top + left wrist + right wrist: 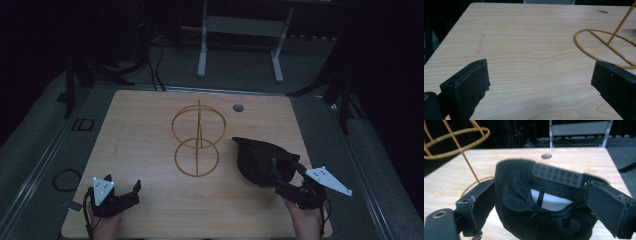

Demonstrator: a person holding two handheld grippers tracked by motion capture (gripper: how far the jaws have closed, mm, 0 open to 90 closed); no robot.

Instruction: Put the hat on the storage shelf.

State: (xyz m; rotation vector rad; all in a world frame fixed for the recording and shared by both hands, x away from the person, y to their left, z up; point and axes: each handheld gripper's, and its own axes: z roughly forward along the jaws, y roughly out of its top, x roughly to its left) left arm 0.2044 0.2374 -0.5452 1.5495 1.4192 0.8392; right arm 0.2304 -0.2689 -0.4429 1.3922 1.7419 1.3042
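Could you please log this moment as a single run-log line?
right gripper: around black cap, grip unclear | left gripper: open, idle above table | wire stand: upright mid-table, bare

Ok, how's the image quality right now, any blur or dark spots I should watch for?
High view: dim overall, room behind nearly black, cap reads as a dark blob, stand clear. Left gripper view: evenly lit table, jaws close and slightly soft. Right gripper view: cap edges blurred, stand soft, background dark.
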